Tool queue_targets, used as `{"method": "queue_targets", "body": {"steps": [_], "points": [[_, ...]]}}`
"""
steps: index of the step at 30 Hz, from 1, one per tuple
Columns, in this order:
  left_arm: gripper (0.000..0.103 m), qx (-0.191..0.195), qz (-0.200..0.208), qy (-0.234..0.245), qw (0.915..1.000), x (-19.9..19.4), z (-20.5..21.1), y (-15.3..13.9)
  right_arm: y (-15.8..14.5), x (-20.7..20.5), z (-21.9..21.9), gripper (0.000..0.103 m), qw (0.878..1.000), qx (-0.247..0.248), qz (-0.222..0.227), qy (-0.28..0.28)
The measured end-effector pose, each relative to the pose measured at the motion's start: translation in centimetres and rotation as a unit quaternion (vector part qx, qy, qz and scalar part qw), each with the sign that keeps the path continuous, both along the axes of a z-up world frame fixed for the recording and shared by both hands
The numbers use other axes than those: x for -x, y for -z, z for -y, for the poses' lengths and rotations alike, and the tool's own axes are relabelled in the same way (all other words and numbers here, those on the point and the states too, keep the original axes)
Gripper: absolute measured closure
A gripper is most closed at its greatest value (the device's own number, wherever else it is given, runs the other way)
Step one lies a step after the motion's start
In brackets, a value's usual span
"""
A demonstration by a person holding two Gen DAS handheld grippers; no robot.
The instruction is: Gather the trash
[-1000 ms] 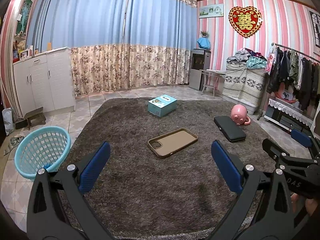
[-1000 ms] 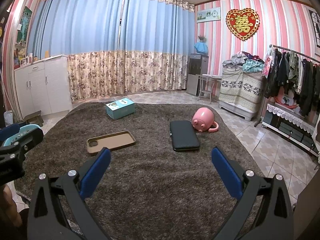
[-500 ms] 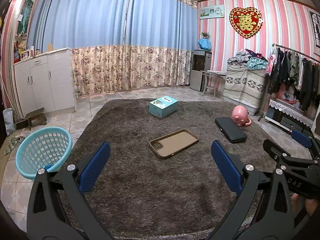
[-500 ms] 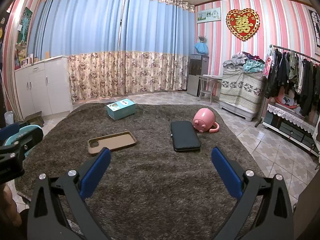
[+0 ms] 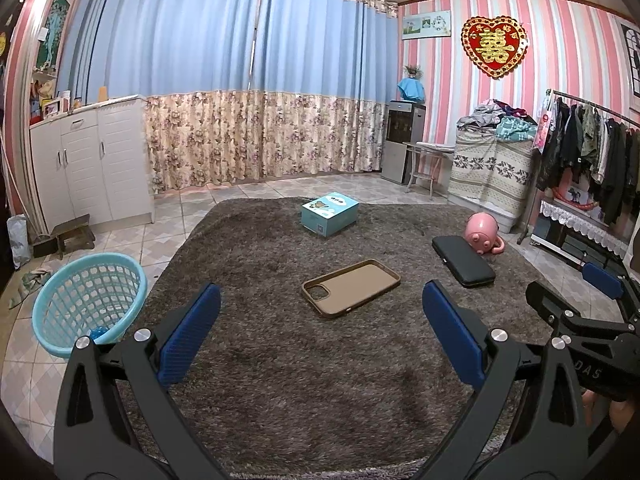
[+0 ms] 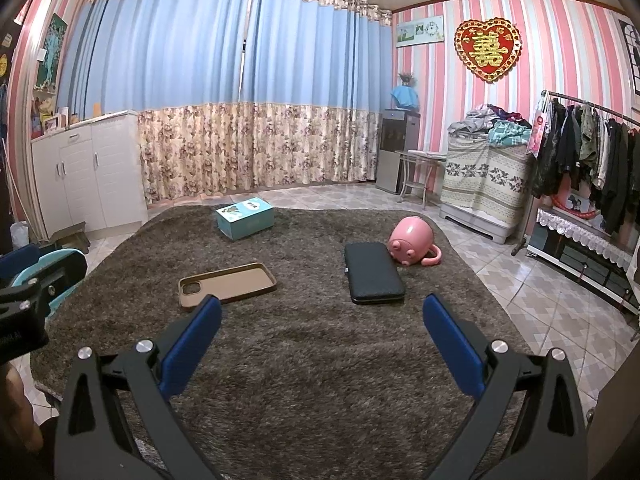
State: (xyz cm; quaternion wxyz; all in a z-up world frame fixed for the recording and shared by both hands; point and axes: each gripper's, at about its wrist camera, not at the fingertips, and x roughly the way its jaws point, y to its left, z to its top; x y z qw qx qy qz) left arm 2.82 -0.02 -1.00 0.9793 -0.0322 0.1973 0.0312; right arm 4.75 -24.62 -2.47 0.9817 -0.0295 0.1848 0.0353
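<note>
Left wrist view. Left gripper (image 5: 320, 334) spread wide, blue pads (image 5: 188, 340) well apart, nothing between them, held above the near part of a brown shag rug (image 5: 320, 380). Brown phone case (image 5: 351, 287) lying flat on the rug ahead, open side up, camera cut-out toward the near left. Teal cardboard box (image 5: 329, 213) farther back on the rug, closed. Black zip case (image 5: 463, 260) lying flat to the right, pink pig-shaped cup (image 5: 483, 234) on its side just beyond it — contact between the two not determinable. Light-blue laundry basket (image 5: 90, 300) upright on the tiled floor just off the rug's left edge; a small blue item visible low inside, not identifiable. Right gripper seen in part at the right border.

Right wrist view. Right gripper (image 6: 322, 336) likewise spread wide and empty, above the rug's near part. Black zip case (image 6: 373, 272) ahead, slightly right of centre; pink pig-shaped cup (image 6: 413, 246) tipped over just beside its far right corner. Phone case (image 6: 227, 285) to the left, teal box (image 6: 245, 217) behind it. Basket rim (image 6: 66, 258) partly hidden behind the left gripper at the left edge. Clothes rack (image 6: 592, 152) along the right wall, white cabinet (image 6: 88, 176) at left.
</note>
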Motion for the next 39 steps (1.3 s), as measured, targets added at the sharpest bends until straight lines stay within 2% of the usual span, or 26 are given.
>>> {"method": "queue_targets", "body": {"steps": [39], "points": [[0.005, -0.003, 0.002, -0.005, 1.0, 0.25, 0.47, 0.27, 0.97, -1.03, 0.78, 0.005, 1.0, -0.01, -0.005, 0.0]]}}
